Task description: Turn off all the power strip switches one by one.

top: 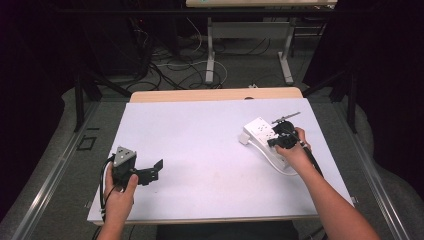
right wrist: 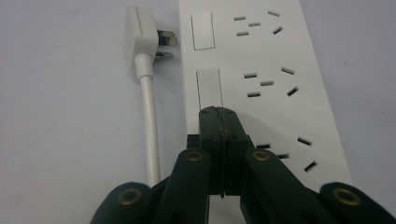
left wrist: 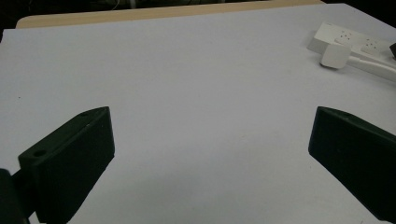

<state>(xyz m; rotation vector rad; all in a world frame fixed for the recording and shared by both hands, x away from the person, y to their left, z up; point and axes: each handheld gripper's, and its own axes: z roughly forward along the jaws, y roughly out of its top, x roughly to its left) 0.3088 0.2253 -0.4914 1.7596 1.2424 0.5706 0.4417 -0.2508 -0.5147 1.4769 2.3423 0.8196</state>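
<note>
The right tongs [right wrist: 218, 112], pressed together, poke a rocker switch [right wrist: 208, 88] on the power strip [right wrist: 275, 112], probably to toggle it; the left tongs [left wrist: 210, 154] wait spread over the tabletop [left wrist: 187, 70].

Dim room: cables [top: 170, 67] on grey floor [top: 250, 70] behind the table [top: 200, 95].

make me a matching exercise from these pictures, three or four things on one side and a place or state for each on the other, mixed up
Things
1. left gripper
2. right gripper
3. plug
4. power strip

States or places
A. lying unplugged beside the strip
B. jaws wide apart over bare table
C. jaws shut, tips on a rocker switch
D. white, sockets all free in the right gripper view

Pairs: 1-B, 2-C, 3-A, 4-D
</note>
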